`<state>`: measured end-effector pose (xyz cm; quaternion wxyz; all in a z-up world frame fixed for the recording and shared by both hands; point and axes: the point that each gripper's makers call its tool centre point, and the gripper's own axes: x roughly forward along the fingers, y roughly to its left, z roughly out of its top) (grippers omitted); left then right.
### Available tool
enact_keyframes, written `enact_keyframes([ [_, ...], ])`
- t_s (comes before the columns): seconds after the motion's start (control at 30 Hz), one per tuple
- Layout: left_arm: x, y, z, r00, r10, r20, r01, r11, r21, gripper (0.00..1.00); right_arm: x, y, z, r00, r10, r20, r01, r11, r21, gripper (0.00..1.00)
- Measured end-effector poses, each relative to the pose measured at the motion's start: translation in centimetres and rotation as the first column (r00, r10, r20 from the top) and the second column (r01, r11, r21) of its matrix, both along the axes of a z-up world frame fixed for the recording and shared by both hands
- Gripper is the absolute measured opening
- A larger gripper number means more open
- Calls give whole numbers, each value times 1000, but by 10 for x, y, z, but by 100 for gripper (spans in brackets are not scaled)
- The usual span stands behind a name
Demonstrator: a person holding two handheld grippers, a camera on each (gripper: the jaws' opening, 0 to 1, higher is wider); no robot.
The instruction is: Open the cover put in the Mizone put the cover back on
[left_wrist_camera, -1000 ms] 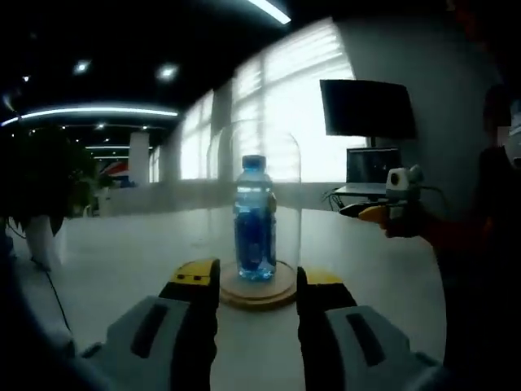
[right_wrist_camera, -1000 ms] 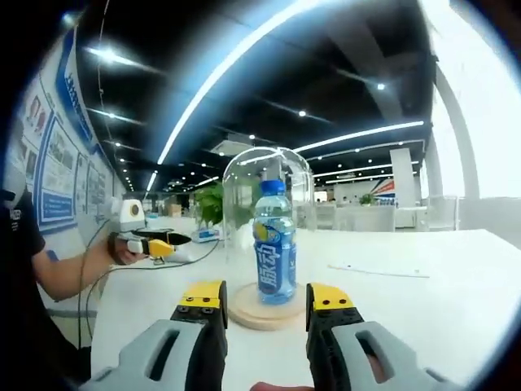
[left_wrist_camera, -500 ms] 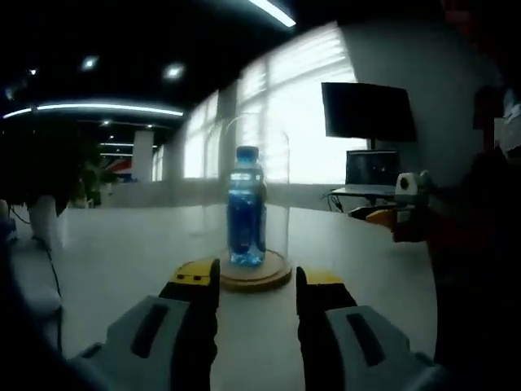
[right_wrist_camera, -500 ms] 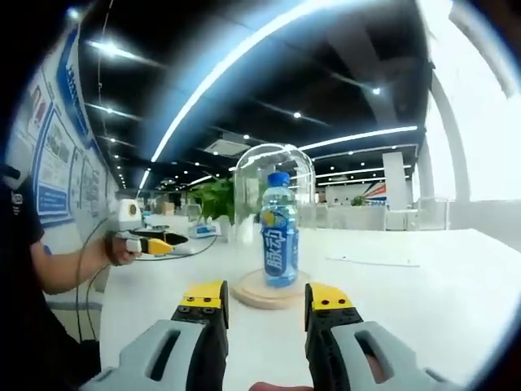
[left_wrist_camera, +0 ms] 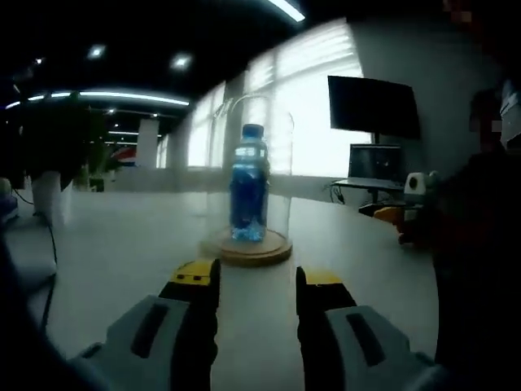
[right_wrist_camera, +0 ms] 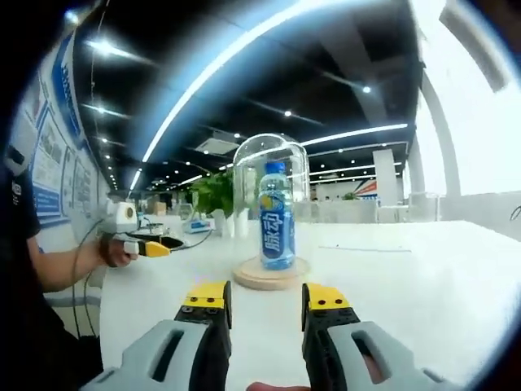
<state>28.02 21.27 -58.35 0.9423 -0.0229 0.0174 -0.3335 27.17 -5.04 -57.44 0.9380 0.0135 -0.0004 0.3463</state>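
A blue Mizone bottle [left_wrist_camera: 247, 182] [right_wrist_camera: 277, 215] stands upright on a round wooden base [left_wrist_camera: 247, 246] [right_wrist_camera: 271, 274] under a clear glass dome cover [left_wrist_camera: 253, 122] [right_wrist_camera: 269, 163]. My left gripper [left_wrist_camera: 257, 285] is open and empty, a short way back from the base. My right gripper [right_wrist_camera: 265, 300] is also open and empty, facing the base from the opposite side at a similar distance. The right gripper appears far right in the left gripper view [left_wrist_camera: 400, 213]; the left gripper appears at the left of the right gripper view [right_wrist_camera: 145, 244], held in a hand.
A white table [left_wrist_camera: 122, 252] [right_wrist_camera: 423, 285] carries everything. A monitor [left_wrist_camera: 373, 106] and laptop stand at the far right edge. Green plants [right_wrist_camera: 213, 195] and a white pot [left_wrist_camera: 47, 195] sit at the table's other end. A person's body [left_wrist_camera: 480, 244] is at right.
Both grippers have drawn back from the base, so the covered bottle looks smaller and farther off. The bottle, dome and base have stayed put.
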Motion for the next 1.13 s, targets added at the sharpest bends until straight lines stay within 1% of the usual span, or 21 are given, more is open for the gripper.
enact_keyframes([
  [0.13, -3, 1, -2, 1000, 7, 1, -7, 1000, -8, 31, -3, 0, -2, 1000, 4, -2, -4, 1000, 11, 27],
  [0.23, -4, 1, -1, 1000, 10, 13, -10, 1000, -3, 31, -3, -1, -8, 1000, -9, -12, 9, 1000, 0, 27],
  [0.4, -5, 1, -4, 1000, 10, 11, -10, 1000, -2, 31, -5, -2, -7, 1000, -11, -2, 11, 1000, 11, 27],
  [0.53, -4, 4, -4, 1000, 14, -8, -15, 999, -41, 31, -1, -6, -9, 1000, -13, -7, 13, 1000, 8, 27],
  [0.7, -6, 8, 0, 1000, 26, 13, -25, 997, -68, 31, -2, -3, -12, 1000, 0, -27, 1, 1000, 14, 27],
  [0.8, -3, 9, -1, 999, 36, 10, -35, 997, -65, 31, -3, -2, -12, 1000, 1, -21, 0, 1000, 12, 27],
  [0.83, -3, 9, -1, 999, 37, 15, -36, 997, -62, 31, -4, -3, -11, 1000, -3, -6, 3, 1000, 4, 27],
  [0.97, -5, 7, -1, 1000, 23, 17, -22, 998, -53, 31, -7, 2, -11, 1000, 2, 5, -2, 1000, -18, 27],
  [1.03, -6, 6, -4, 1000, 19, 2, -19, 999, -48, 29, -8, 3, -11, 1000, 10, 3, -10, 1000, -16, 27],
  [1.13, -6, 4, -6, 1000, 10, -6, -10, 999, -37, 29, -9, 4, -11, 1000, 10, 2, -10, 1000, -11, 27],
])
